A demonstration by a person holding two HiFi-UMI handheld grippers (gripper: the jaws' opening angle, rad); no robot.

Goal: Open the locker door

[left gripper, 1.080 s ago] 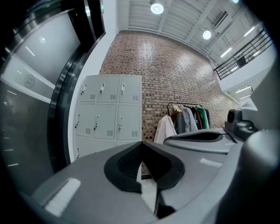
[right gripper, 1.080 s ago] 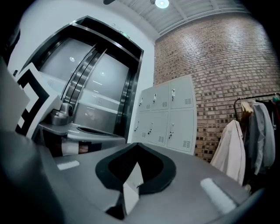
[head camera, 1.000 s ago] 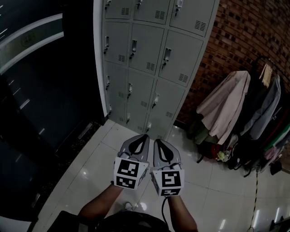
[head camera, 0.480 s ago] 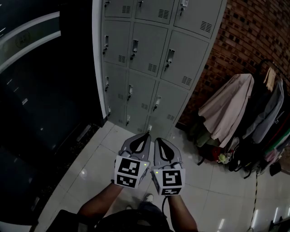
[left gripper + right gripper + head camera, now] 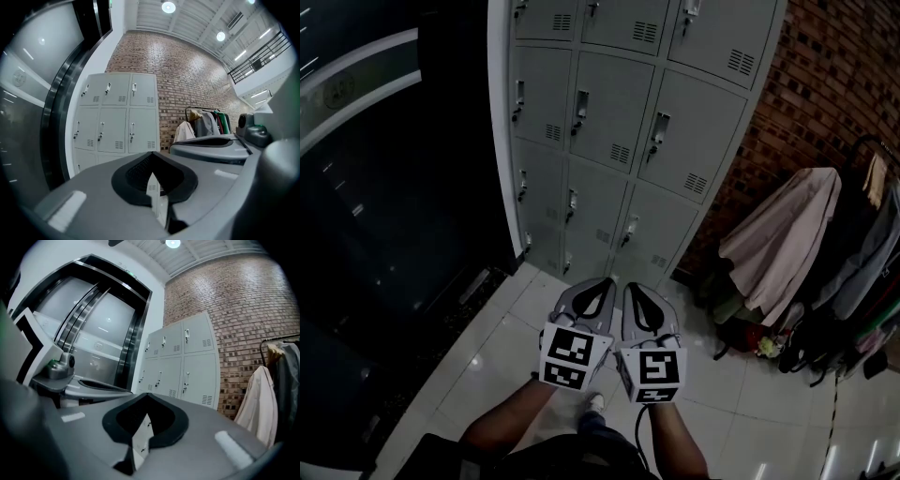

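Head view: the left gripper (image 5: 598, 284) and right gripper (image 5: 631, 287) are held side by side over the tiled floor (image 5: 487, 347), each with jaws pressed together on nothing. The locker bank (image 5: 619, 122) (every door shut) stands at the floor's far edge, against the brick wall (image 5: 834, 84).

One locker cabinet (image 5: 502, 141) fills the upper middle of the head view: three columns of doors (image 5: 605, 108), four rows, twelve in all (the top row cut off). Two grippers at lower centre, left gripper (image 5: 602, 282) and right gripper (image 5: 630, 286).
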